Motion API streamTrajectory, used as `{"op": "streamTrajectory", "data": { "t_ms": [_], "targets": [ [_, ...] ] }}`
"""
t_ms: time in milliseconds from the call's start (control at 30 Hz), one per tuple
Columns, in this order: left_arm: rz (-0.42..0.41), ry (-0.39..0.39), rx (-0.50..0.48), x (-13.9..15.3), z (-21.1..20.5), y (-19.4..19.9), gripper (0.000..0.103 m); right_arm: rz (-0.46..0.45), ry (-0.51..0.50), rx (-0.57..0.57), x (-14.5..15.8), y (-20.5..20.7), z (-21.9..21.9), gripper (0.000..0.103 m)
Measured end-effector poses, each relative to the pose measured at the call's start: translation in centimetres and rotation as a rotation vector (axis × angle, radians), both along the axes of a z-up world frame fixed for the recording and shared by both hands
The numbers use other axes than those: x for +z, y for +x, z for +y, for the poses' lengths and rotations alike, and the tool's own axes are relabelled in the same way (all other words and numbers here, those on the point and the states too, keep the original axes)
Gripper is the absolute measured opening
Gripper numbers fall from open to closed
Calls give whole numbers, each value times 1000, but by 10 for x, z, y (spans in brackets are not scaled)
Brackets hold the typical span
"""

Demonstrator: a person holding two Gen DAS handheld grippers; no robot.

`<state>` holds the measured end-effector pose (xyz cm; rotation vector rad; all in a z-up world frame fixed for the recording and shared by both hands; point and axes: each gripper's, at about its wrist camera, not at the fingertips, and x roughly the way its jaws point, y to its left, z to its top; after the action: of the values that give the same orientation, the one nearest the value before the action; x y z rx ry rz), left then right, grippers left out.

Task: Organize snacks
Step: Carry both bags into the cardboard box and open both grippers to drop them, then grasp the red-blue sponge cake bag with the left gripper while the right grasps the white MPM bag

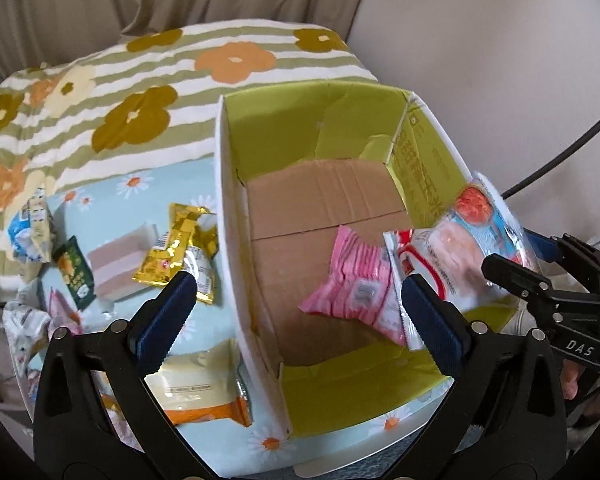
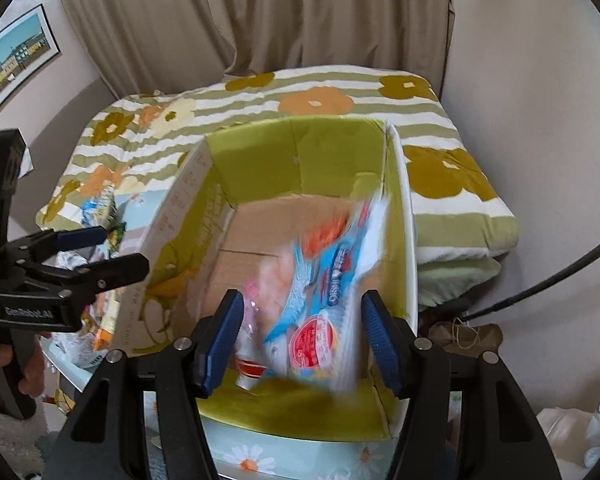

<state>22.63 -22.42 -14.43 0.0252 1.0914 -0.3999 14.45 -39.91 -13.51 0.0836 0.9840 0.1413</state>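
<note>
a beige curtain (image 2: 300, 20) hangs behind a bed covered by a striped flower quilt (image 1: 140, 80), where an open cardboard box (image 1: 320, 208) with green inner walls sits. the left gripper (image 1: 296, 304) hovers with its fingers spread wide and bare, a pink packet (image 1: 356, 288) lying on the box floor between them. left of those fingers, a gold packet (image 1: 176, 248) and other snacks lie scattered outside the box. the right gripper (image 2: 300, 340) has its fingers wide apart too; a blurred blue-and-white snack bag (image 2: 324, 288) sits between them, over the box, touching neither pad that i can tell.
</note>
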Motion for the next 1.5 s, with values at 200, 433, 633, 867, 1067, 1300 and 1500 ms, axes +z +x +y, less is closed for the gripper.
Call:
{"op": "streamTrajectory", "data": {
  "t_ms": [200, 433, 633, 867, 1067, 1300, 1500],
  "targets": [
    [-10, -10, 15, 4, 6, -3, 102, -12, 11, -3, -2, 2, 3, 57],
    [-24, -12, 27, 8, 10, -13, 102, -145, -16, -20, 23, -10, 1, 57],
    [-44, -24, 50, 14, 15, -24, 102, -140, -18, -18, 23, -19, 1, 61],
    [-72, -34, 113, 23, 33, -48, 102, -162, 8, 36, 24, -27, 10, 81],
    [-109, -22, 188, 35, 61, -75, 102, -249, 43, 124, 40, -32, 37, 93],
    [-153, -7, 314, 50, 113, -104, 102, -292, 109, 232, 51, -33, 76, 96],
    [-171, 11, 406, 56, 169, -124, 102, -245, 127, 342, 49, -33, 120, 96]
  ]
}}
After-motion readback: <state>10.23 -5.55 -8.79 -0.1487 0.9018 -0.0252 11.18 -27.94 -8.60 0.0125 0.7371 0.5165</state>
